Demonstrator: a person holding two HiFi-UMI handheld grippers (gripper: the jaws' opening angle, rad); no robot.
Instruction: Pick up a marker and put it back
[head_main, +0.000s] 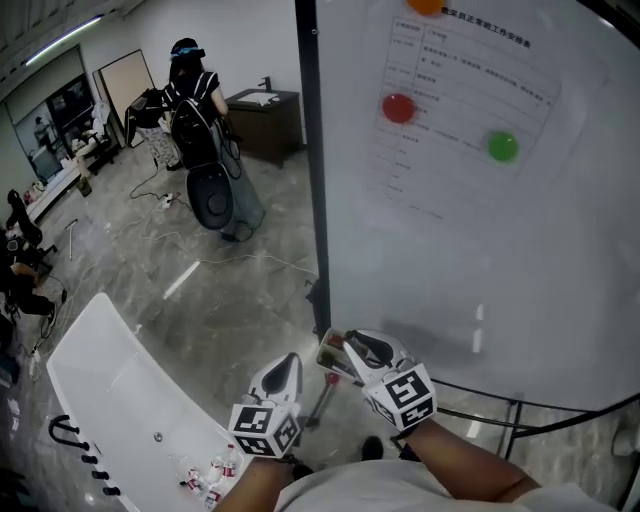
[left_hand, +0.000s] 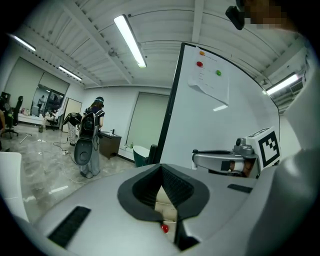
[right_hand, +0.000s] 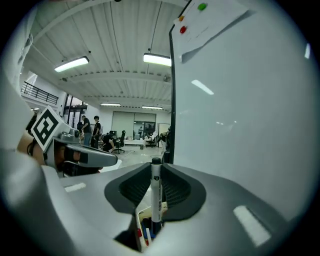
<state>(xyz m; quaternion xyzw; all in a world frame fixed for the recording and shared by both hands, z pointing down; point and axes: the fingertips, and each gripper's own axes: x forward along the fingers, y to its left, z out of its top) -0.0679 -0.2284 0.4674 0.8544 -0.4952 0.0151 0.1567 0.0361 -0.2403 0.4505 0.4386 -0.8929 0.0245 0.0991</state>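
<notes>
A: How far along?

B: About halfway, by the look of it. Done with the pick-up: gripping the marker (right_hand: 155, 205) upright in the right gripper (right_hand: 156, 175), squeezed from both sides by the pads, cap end up, just beside the whiteboard (right_hand: 240, 125).

A: Clear of the holder yet?

B: Hard to say. Hanging with the lower end right over the open marker box (right_hand: 144, 229) (red and blue ones left inside), perhaps not fully out of its mouth.

A: And the left gripper (left_hand: 161, 172)?

B: Idle. Fingertips pressed together, pinching nothing, hovering near the right one.

A: So what remains?

B: The return, most likely: lowering the marker straight into the box, spreading the pads, backing away. Worth keeping it upright going into so narrow an opening.
</notes>
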